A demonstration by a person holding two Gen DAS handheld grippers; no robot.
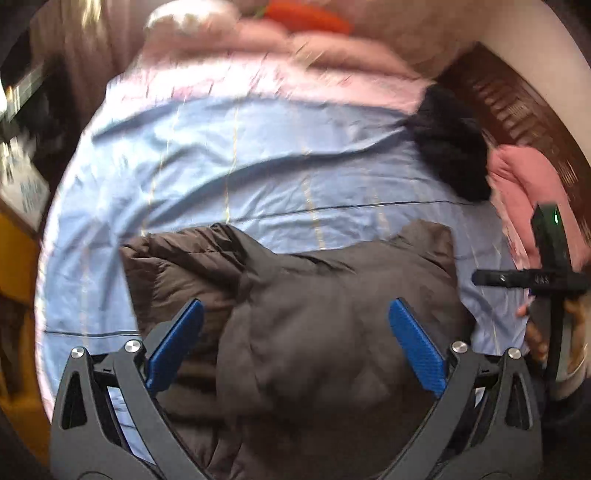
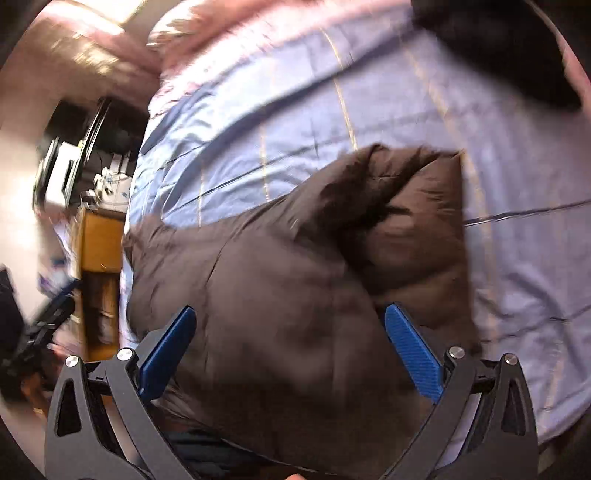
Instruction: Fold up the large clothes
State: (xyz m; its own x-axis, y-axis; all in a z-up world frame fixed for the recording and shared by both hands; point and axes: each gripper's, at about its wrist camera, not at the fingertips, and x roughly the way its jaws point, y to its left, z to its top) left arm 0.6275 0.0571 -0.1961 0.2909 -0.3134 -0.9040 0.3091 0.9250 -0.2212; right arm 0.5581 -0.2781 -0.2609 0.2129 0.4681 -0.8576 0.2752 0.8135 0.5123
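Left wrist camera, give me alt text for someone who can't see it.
A brown puffer jacket lies bunched on a light blue bedsheet, below the left gripper, whose blue fingers are spread wide and hold nothing. The right gripper shows at the right edge.

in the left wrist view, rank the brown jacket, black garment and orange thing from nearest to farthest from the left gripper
1. brown jacket, directly below the open left gripper
2. black garment, upper right on the blue bedsheet
3. orange thing, far top edge
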